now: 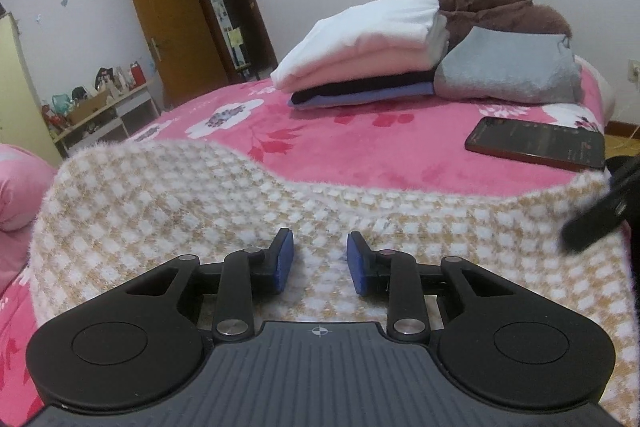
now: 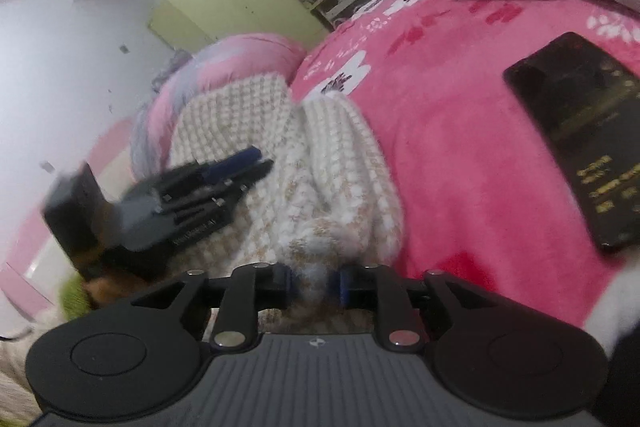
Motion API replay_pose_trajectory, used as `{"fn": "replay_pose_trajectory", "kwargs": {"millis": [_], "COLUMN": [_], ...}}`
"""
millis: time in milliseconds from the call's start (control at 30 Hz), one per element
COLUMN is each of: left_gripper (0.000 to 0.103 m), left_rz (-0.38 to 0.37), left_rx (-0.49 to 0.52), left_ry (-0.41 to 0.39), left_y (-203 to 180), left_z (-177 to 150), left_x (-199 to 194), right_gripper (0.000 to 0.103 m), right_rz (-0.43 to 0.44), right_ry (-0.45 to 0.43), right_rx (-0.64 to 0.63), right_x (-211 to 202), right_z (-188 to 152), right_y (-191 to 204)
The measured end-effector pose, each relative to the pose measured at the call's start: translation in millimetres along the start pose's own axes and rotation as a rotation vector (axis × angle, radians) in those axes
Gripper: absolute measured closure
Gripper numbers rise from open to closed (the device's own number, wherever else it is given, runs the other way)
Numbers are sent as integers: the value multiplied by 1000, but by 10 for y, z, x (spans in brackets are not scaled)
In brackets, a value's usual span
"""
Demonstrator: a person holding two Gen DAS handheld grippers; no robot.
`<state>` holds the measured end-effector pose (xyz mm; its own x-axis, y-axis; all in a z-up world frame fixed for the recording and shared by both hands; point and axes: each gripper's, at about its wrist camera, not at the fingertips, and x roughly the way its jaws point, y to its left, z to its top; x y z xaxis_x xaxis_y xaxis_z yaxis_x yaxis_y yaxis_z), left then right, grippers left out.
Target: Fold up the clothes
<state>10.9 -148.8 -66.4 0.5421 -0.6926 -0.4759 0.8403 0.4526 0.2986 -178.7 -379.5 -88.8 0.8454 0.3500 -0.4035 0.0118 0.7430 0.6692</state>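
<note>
On the pink floral bed (image 1: 360, 155), a soft, light, fuzzy cream-and-tan checked knit sweater (image 1: 240, 195) is being handled, best pinched at bunched edges, fabric bunched between the partly open right gripper (image 2: 314, 285) while the left gripper (image 1: 320, 261) is being held open and empty.

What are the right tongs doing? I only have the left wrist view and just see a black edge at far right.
Observer: The right tongs have a fuzzy fold of the knit sweater filling the gap between their pads.
Operator: Sweater flat there?
Observer: No, it is bunched into two thick ridges ahead of them.
Operator: Is mine touching it?
Observer: Seen side-on, the left tongs hang low over the sweater's left part. It is too blurred to tell contact.
</note>
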Motion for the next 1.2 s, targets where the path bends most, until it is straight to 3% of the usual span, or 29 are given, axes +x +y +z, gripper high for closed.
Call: {"fn": "replay_pose_trajectory", "kwargs": {"millis": [67,233,333,433,567,600,700,800,967,1033,1133,1200], "left_gripper": [74,74,74,75,75,75,72,70,70,70,70,70], "left_rz": [-2,-4,-5,-9,-21,-28,-79,-111,-81,-58,-62,-34], "left_rx": [1,2,1,-2,-19,-26,-60,-68,-270,-298,-184,-106], "left_ry": [-1,-6,-11,-17,-30,-34,-52,-62,-186,-144,20,82], "left_y": [-2,-13,-20,-26,5,21,90,154,688,889,912,834], "left_z": [5,1,-2,-6,-14,-18,-30,38,260,360,317,126], "left_x": [4,13,20,31,14,8,-13,-105,-368,-253,123,361], "right_gripper": [72,73,73,73,74,74,76,76,76,76,76,76], "right_rz": [-40,-206,-306,-229,-112,-110,-207,-189,-181,-167,-153,-144], "right_ry": [-20,-59,-122,-174,-126,-97,9,-20,-27,-33,-43,-50], "right_rx": [-90,-433,-550,-526,-608,-623,-655,-628,-614,-602,-593,-582], "right_x": [-153,-299,-354,-391,20,167,644,653,684,696,685,669], "right_z": [20,13,65,172,107,70,-91,-129,-143,-149,-154,-156], "right_y": [109,591,755,799,933,934,755,655,606,580,548,536]}}
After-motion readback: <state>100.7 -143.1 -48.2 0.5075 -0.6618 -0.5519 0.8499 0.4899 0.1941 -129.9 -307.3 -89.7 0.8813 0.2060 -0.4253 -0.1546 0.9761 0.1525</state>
